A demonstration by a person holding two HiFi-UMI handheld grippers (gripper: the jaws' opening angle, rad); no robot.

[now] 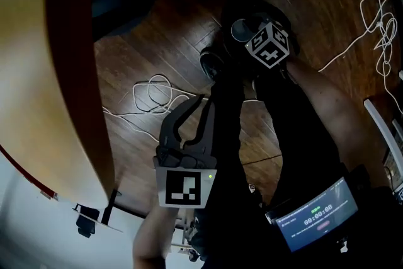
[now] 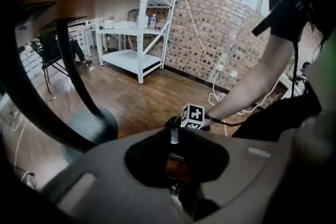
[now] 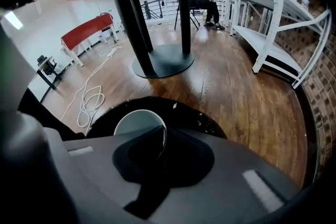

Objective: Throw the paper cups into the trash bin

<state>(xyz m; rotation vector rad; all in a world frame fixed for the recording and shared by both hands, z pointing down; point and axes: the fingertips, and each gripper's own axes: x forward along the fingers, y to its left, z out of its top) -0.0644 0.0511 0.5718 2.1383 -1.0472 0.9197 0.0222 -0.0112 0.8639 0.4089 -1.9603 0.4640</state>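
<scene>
Poised to drop paper cup (image 3: 137, 122), pinched at its rim by right gripper (image 3: 157, 136) above trash bin (image 3: 206, 121), with left gripper (image 1: 187, 123) slightly parted and empty; next probably needs only letting go

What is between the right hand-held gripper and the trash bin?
The white paper cup, pinched at its rim by the right hand-held gripper, hangs over the black trash bin; the right gripper view shows it.

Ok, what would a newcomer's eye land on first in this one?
The white paper cup, pinched by its rim in the right gripper's jaws, right above the black trash bin. In the head view, the round table's broad tan top fills the left side, with a white cable lying coiled beside it.
</scene>
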